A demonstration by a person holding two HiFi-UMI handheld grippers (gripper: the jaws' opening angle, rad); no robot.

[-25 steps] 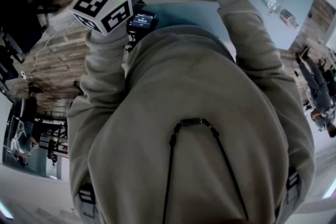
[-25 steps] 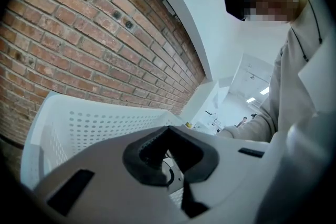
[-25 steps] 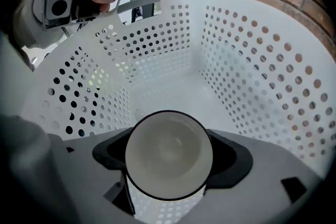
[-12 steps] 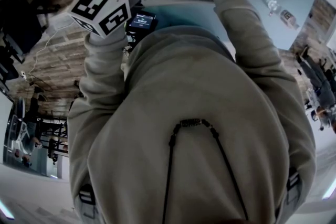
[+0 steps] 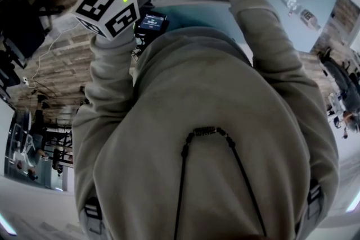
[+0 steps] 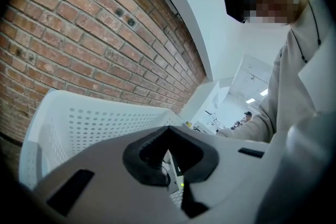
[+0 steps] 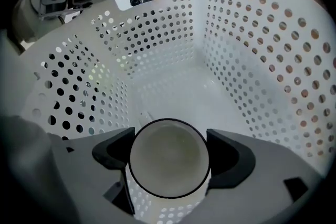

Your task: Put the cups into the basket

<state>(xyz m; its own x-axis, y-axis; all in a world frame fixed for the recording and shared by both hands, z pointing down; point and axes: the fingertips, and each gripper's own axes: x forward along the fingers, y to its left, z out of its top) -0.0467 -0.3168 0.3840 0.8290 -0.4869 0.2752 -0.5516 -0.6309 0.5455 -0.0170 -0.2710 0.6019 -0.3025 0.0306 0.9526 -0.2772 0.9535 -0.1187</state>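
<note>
Beige hooded sweatshirt, dark drawcords, left tongs and right tongs pale grey, black pads, black-and-white marker cubes

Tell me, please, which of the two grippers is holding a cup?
The right gripper: its jaws are shut on a white cup over the basket. The left gripper holds nothing.

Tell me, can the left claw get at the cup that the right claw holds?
Probably not yet. The left claw is shut and sits outside the basket, with the holed wall between it and the cup inside.
</note>
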